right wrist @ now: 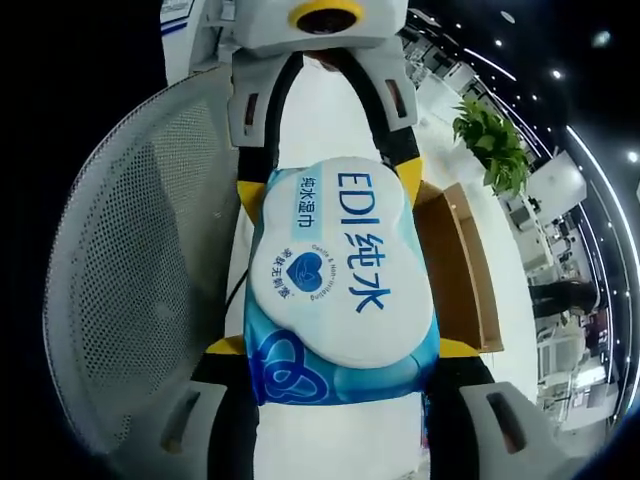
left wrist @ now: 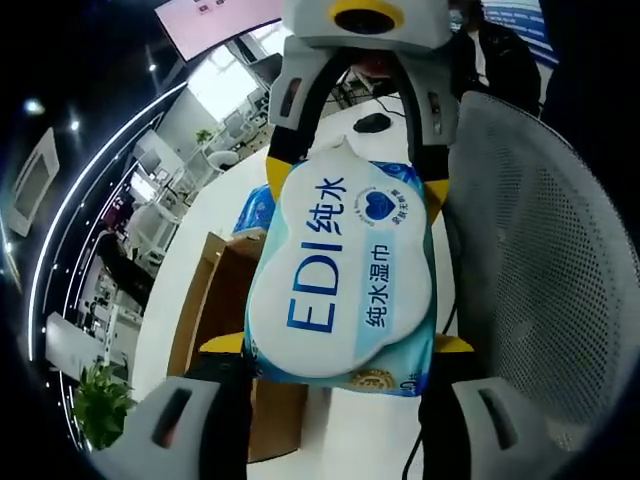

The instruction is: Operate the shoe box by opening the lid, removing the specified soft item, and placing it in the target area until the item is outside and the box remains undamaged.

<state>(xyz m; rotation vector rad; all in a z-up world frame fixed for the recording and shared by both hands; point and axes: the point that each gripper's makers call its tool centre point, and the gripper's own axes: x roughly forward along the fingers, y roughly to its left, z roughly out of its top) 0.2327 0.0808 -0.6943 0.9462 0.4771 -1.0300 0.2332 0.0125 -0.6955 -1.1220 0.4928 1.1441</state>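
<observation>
A pack of wet wipes (left wrist: 345, 275), light blue with a white lid printed "EDI", hangs in the air between both grippers. In the left gripper view my left gripper (left wrist: 337, 345) grips its near end with yellow-tipped jaws on either side, and my right gripper (left wrist: 357, 185) holds the far end from above. The right gripper view mirrors this: the right gripper (right wrist: 345, 347) is shut on the pack (right wrist: 340, 275) and the left gripper (right wrist: 330, 180) clamps the opposite end. The open brown cardboard shoe box (left wrist: 215, 300) (right wrist: 460, 260) lies on the white table beneath, beside the pack.
A grey mesh chair back (left wrist: 540, 260) (right wrist: 140, 270) stands close beside the pack. A black mouse (left wrist: 372, 122) lies on the white table (left wrist: 165, 320). A potted plant (right wrist: 490, 140) stands beyond the box, with office desks further off.
</observation>
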